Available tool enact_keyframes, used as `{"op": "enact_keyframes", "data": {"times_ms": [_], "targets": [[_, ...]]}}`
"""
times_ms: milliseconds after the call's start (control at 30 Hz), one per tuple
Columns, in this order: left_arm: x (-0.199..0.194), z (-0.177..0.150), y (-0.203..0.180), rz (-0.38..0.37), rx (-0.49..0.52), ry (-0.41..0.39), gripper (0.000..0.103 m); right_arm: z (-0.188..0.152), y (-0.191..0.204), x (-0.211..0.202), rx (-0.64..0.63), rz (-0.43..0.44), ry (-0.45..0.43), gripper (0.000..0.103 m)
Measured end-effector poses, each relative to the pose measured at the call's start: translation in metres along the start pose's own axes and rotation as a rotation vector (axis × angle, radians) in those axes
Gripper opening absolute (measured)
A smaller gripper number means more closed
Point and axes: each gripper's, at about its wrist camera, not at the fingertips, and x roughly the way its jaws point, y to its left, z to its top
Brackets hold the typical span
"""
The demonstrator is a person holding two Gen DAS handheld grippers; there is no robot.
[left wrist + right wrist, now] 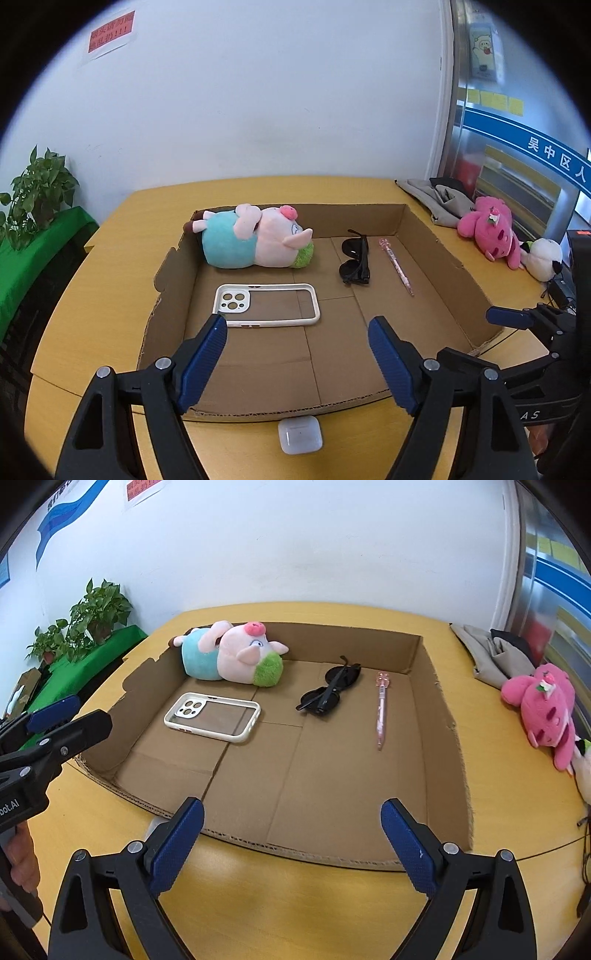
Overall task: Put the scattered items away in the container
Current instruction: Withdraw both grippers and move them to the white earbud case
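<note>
A shallow open cardboard box (436,258) sits on a yellow wooden table (88,302), filling most of the tabletop. Inside it, at the far left, a plush pig (255,240) in a teal shirt lies on its side against the far wall. Near it, a white phone case (266,304) lies flat. To the right, folded black sunglasses (355,262) lie beside a pink pen (396,266), the two apart. The near half of the box floor is bare cardboard.

One item is outside the box: a small white earbud case (300,435) on the table, just beside the box's near wall, whose top edge is roughly torn.

The left gripper (297,363) hovers above the near wall and the earbud case, blue-padded fingers spread wide, holding nothing. The right gripper (291,843) hovers to its right, also spread wide and empty, over a bare strip of table.

At the far right table edge lie grey cloth (439,201), a pink plush toy (491,230) and a white plush toy (543,260).

Behind is a white wall with a red notice (110,31), its writing unreadable. Left, potted plants (37,195) stand on a green cloth. Right, a blue band (535,144) on glass reads "吴中区人".
</note>
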Motion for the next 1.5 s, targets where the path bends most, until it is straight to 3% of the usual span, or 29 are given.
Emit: {"op": "enact_keyframes", "data": {"times_ms": [667,833,1100,1433,1500], "targets": [[-0.008,-0.009,-0.005,0.005,-0.003,0.009,0.079,-0.009,0.000,-0.010,-0.004,0.000,-0.014,0.099],[-0.005,-0.019,-0.004,-0.037,-0.004,0.034,0.079,-0.010,0.000,-0.008,-0.002,0.005,-0.009,0.099],[0.014,-0.064,-0.011,-0.063,0.053,0.137,0.079,-0.017,-0.003,-0.003,0.005,0.039,0.016,0.099],[0.062,-0.104,-0.009,-0.088,0.025,0.288,0.078,-0.029,0.000,0.006,0.006,0.069,0.053,0.099],[0.068,-0.107,-0.008,-0.107,0.032,0.298,0.072,-0.031,-0.001,0.005,0.012,0.072,0.058,0.099]]}}
